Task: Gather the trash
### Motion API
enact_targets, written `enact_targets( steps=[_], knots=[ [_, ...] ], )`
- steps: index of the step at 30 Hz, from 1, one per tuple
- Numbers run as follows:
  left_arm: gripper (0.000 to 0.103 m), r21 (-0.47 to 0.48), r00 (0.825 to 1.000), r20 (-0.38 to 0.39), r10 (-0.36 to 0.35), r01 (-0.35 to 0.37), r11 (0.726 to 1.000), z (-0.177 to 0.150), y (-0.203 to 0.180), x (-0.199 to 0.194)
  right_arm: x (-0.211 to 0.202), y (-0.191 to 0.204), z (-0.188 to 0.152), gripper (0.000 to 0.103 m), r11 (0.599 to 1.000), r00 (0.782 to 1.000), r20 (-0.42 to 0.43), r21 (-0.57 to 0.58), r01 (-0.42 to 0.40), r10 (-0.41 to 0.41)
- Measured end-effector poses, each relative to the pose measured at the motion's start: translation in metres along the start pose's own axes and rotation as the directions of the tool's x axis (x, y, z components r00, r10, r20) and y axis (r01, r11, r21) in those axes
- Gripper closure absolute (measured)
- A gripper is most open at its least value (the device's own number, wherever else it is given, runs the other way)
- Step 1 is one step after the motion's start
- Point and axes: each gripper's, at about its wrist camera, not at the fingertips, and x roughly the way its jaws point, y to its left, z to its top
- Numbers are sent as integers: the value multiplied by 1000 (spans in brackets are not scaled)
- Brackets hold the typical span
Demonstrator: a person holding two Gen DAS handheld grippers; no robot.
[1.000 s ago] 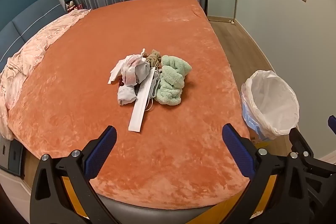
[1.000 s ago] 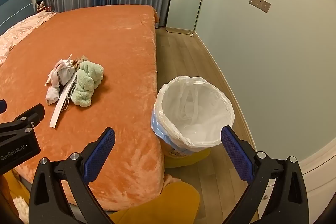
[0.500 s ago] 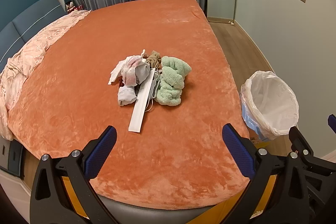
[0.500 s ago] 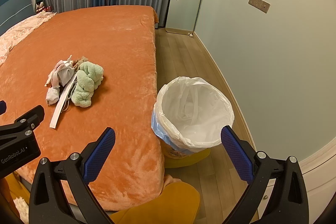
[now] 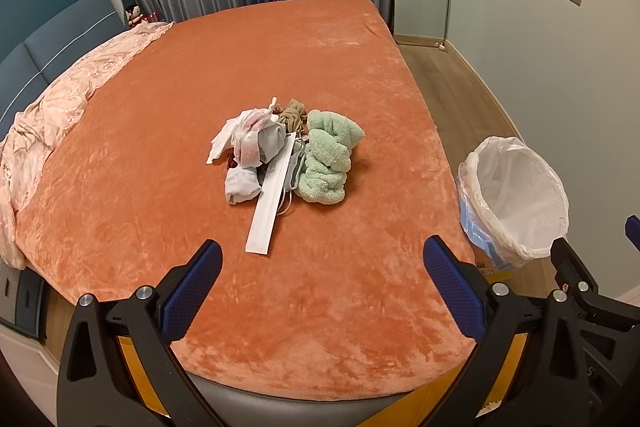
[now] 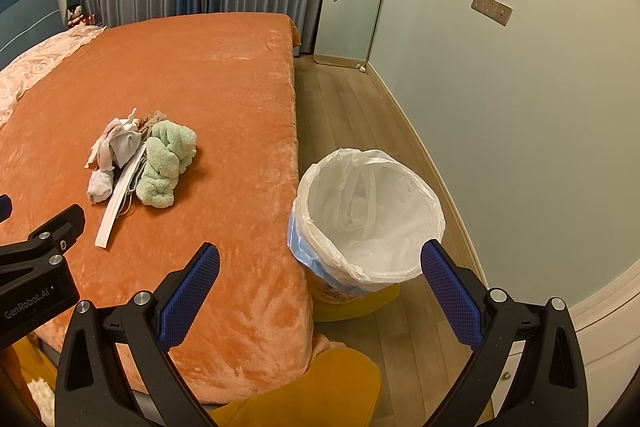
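Two grippers were held wide apart and empty at the near edge of the orange plush bedspread [image 5: 160,131]: the left gripper [image 5: 320,267] faced the trash heap, the right gripper [image 6: 320,267] faced the bed edge and the bin. Neither touched anything.

The trash sat in one pile mid-bed, well apart from both grippers: crumpled white and pink tissue wads [image 5: 248,143], a long flat white paper wrapper [image 5: 272,199] lying toward the left gripper, a fluffy mint-green cloth bundle [image 5: 326,157] just beside it, and a small brown scrap [image 5: 294,115] behind. Thin white loops, maybe mask straps, peeked from under the wrapper; too small to tell.

The round bin lined with a white plastic bag [image 6: 368,215] stood on the wood floor [image 6: 348,115] just beside the bed's right side, mouth open.

Risks, as judged: the wrapper lay flat on deep pile, so fingertips could dig into the plush and snag the bedspread instead. Pieces overlapped, so pinching one could drag others off. Loose bag edges could fold over the mouth and deflect a drop.
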Motion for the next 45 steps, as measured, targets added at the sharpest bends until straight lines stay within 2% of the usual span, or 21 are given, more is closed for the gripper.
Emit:
enact_targets(
  steps=[45],
  knots=[
    [7, 5, 1000, 13, -10, 10, 1000, 4, -2, 1, 0, 1, 1, 7, 1000, 1000, 6, 21, 21, -21]
  ],
)
